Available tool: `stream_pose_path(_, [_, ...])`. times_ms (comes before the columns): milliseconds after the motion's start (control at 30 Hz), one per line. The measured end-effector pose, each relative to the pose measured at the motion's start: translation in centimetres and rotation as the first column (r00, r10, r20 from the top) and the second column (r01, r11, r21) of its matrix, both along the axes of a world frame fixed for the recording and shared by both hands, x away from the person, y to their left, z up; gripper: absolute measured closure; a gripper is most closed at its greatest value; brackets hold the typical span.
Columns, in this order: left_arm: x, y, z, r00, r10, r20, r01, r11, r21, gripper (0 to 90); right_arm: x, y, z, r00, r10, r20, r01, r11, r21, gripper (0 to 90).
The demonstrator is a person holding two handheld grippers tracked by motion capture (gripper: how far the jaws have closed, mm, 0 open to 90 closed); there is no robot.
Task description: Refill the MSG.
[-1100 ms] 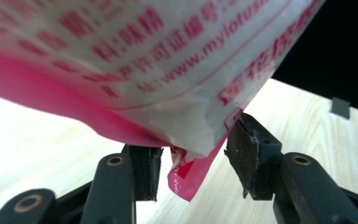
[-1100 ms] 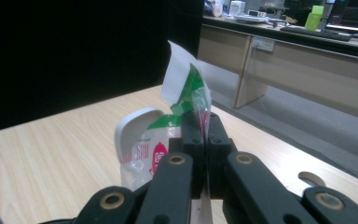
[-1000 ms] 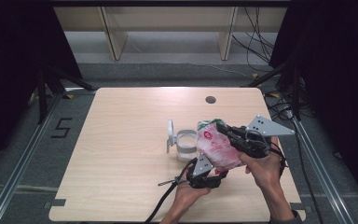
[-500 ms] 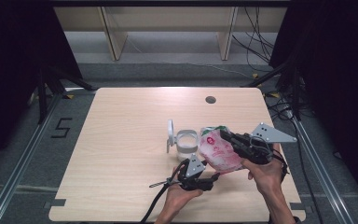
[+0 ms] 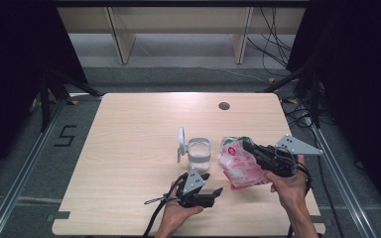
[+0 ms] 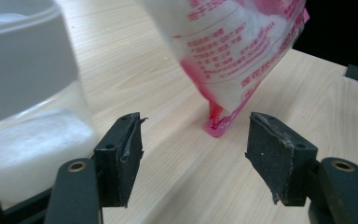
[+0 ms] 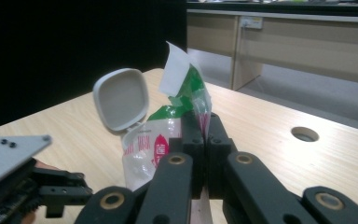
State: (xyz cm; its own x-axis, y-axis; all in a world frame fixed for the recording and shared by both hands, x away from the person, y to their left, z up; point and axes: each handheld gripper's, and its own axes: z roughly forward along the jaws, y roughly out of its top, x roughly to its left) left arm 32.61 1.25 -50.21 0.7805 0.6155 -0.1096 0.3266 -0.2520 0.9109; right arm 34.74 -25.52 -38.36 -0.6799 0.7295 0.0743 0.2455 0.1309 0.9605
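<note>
The right gripper (image 5: 248, 147) is clamped on the upper edge of a pink-and-white bag (image 5: 238, 166), its jaws pressed together on the plastic just below the green top — the bag hangs from them with its bottom corner touching the table (image 5: 129, 148). The left gripper (image 5: 217, 191) rests low on the table with its jaws spread wide and nothing between them; the bag's pink bottom corner (image 6: 216, 123) lies just ahead of the gap. To that gripper's front left stands a clear container (image 5: 199, 154), its hinged lid (image 5: 181, 141) flipped up, just beside the bag.
</note>
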Motion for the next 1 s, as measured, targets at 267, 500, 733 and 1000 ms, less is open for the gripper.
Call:
stream_pose_path(267, [-0.2,2.9,0.5,0.9982,0.055,0.022,-0.055,0.9981,-0.027,34.0,-0.2,-1.0,-0.4,1.0000,-0.010,0.003,0.010,1.000,0.007,90.0])
stream_pose_path(500, [0.0,4.5,0.4,0.9954,0.094,0.018,-0.094,0.9953,-0.024,32.3,-0.1,-1.7,-0.7,0.9992,-0.028,0.028,0.029,0.999,-0.033,90.0])
stream_pose_path(733, [-0.2,4.7,0.4,0.9949,0.100,0.014,-0.100,0.9950,-0.011,30.8,0.2,-2.3,-1.6,0.9976,-0.069,0.003,0.069,0.995,-0.076,90.0])
stream_pose_path(1000, [-0.2,4.9,0.2,0.9950,0.099,0.010,-0.099,0.9949,-0.015,30.4,0.6,-2.9,-2.5,0.9942,-0.107,-0.004,0.106,0.987,-0.117,90.0])
